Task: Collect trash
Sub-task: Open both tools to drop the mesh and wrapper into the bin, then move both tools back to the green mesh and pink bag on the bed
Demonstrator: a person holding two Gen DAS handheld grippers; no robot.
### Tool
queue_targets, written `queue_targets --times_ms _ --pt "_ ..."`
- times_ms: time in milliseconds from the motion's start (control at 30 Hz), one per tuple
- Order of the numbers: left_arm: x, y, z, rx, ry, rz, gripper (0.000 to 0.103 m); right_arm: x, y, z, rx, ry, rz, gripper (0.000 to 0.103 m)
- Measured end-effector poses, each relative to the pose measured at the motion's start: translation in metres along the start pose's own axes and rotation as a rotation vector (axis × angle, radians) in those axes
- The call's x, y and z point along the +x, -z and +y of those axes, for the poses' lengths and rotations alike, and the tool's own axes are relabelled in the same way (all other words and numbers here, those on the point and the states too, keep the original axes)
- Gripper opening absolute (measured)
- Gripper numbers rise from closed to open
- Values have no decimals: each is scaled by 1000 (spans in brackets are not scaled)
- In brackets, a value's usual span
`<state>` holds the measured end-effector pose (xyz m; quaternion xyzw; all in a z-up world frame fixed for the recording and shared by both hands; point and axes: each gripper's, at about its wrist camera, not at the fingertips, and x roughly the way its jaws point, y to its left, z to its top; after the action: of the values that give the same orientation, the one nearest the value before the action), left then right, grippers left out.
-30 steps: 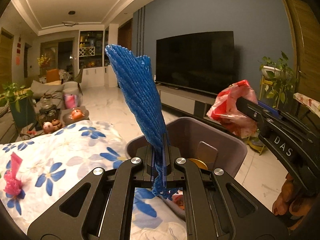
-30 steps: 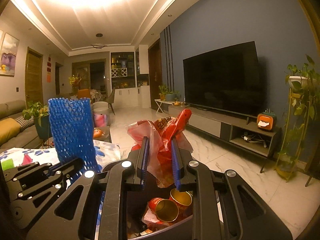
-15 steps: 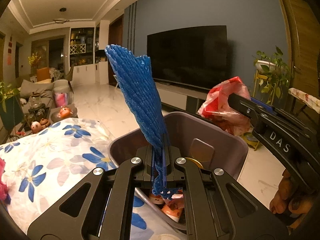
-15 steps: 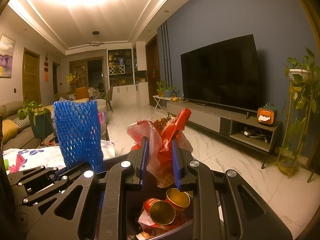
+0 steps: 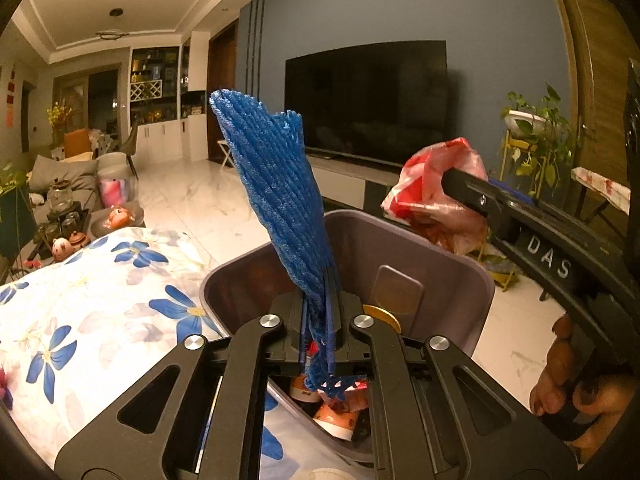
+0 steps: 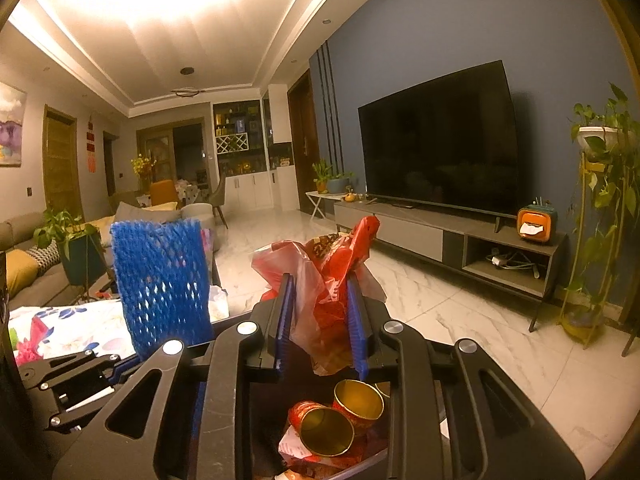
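My left gripper [image 5: 320, 276] is shut on a blue foam net sleeve [image 5: 276, 192] that stands up over the grey trash bin [image 5: 476, 280]. The same blue net [image 6: 164, 280] shows at the left of the right wrist view, above the left gripper [image 6: 132, 356]. Crumpled red and clear plastic bag [image 6: 324, 276] is pinched in my right gripper [image 6: 320, 284], shut, just above the bin. From the left wrist view the bag [image 5: 436, 196] hangs over the bin's far right rim, held by the right gripper [image 5: 452, 188]. Inside the bin lie gold-lined red paper cups [image 6: 340, 416] and wrappers [image 5: 340, 412].
A table with a blue-flowered white cloth [image 5: 92, 304] borders the bin on the left. A person's hand [image 5: 572, 392] holds the right gripper. A TV [image 6: 436, 148] on a low cabinet [image 6: 460, 240], a plant stand [image 6: 600, 220] and marble floor [image 6: 460, 320] lie beyond.
Both grippers have come further over the bin, which now fills more of the left wrist view. The net and the bag are still held.
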<state>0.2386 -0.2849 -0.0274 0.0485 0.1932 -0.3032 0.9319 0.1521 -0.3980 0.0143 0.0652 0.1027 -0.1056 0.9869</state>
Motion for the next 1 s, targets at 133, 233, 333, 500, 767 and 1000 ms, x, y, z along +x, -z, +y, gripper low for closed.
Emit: queue_targets --times_ms 133,233,333,500,767,1000 --pt "-3 2 3 -12 1 -15 49 1 -1 -3 20 -3 -1 45" --pt "-9 5 8 -31 -31 -34 64 1 0 -4 22 5 -4 53" --pt "-16 8 15 -43 -67 -47 71 -2 0 -4 21 10 -9 54" --pt "-43 16 34 -96 -141 -81 85 -14 5 -2 16 23 -25 63" --pt "-96 29 76 -180 -279 -111 89 -40 14 13 13 26 -62 78" --pt "-144 38 122 -221 -430 -129 89 -52 19 48 10 -41 -56 78"
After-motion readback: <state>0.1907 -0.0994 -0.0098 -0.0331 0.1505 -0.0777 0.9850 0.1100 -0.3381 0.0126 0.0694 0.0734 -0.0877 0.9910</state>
